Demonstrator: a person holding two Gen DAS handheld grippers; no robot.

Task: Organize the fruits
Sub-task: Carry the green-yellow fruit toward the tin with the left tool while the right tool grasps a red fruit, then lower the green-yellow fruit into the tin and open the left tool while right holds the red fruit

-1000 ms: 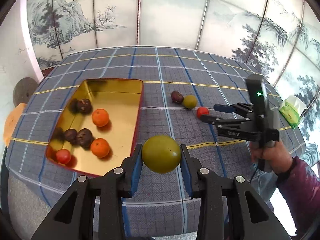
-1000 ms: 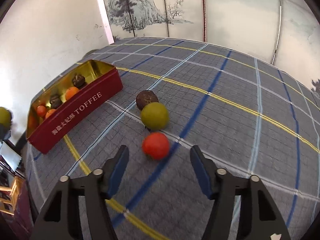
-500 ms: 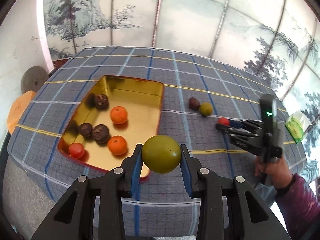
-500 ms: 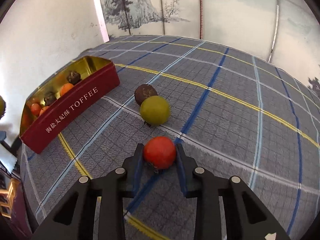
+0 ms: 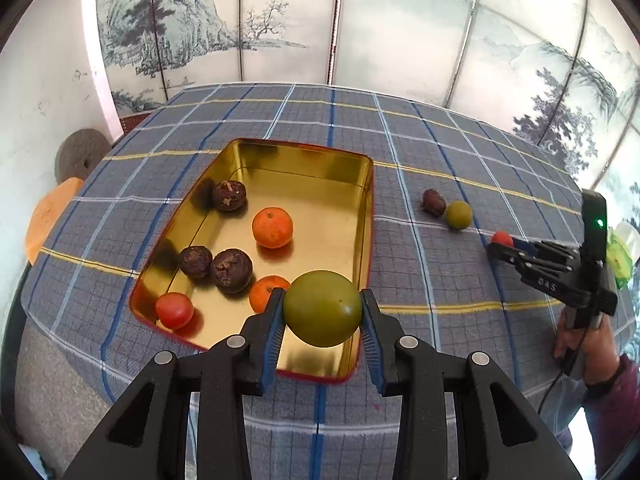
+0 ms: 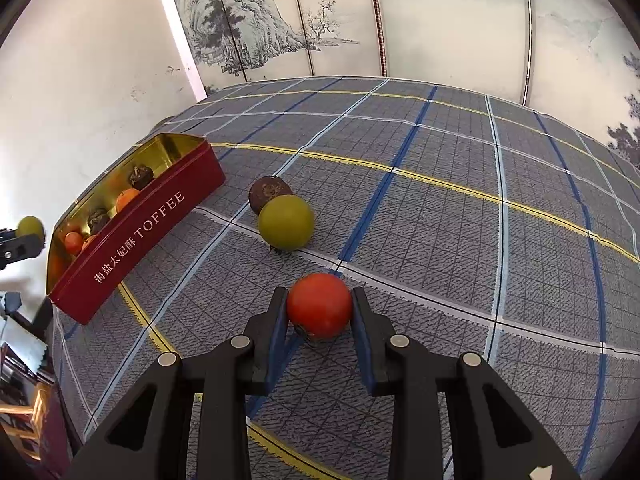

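Observation:
My left gripper is shut on a green round fruit and holds it above the near right corner of a gold-lined red tin. The tin holds two oranges, three dark brown fruits and a red tomato. My right gripper is shut on a red tomato low over the checked cloth. A second green fruit and a dark brown fruit lie just beyond it. The tin stands to the left in the right wrist view.
The table has a grey checked cloth with blue and yellow lines. A green packet lies at the right edge. A painted folding screen stands behind. An orange stool and a grey round object sit left of the table.
My left gripper has carried the green fruit leftward over the tin. My right gripper has closed on the red tomato, which lay free between its open fingers a second ago.

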